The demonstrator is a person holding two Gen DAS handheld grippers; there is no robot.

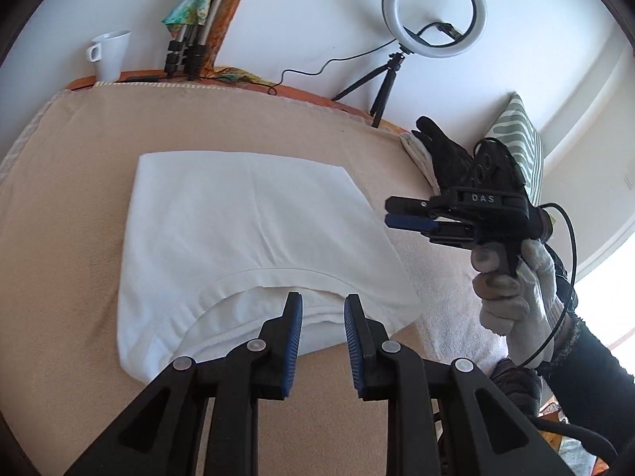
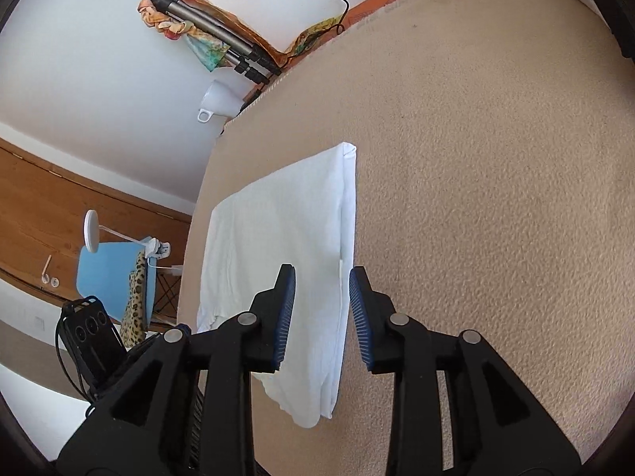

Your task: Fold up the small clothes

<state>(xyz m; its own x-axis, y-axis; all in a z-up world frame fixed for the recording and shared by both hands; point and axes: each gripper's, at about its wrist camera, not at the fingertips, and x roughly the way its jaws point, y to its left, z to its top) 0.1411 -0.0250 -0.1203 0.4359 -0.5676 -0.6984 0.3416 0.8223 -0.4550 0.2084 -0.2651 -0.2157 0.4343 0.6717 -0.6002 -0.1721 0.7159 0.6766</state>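
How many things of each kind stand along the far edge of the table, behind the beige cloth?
White mug: 1
Ring light on a small tripod: 1
Folded grey tripod leaning on the wall: 1
Total: 3

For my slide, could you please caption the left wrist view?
Left hand-held gripper open above a folded white garment on a beige blanket; right hand-held gripper alongside.
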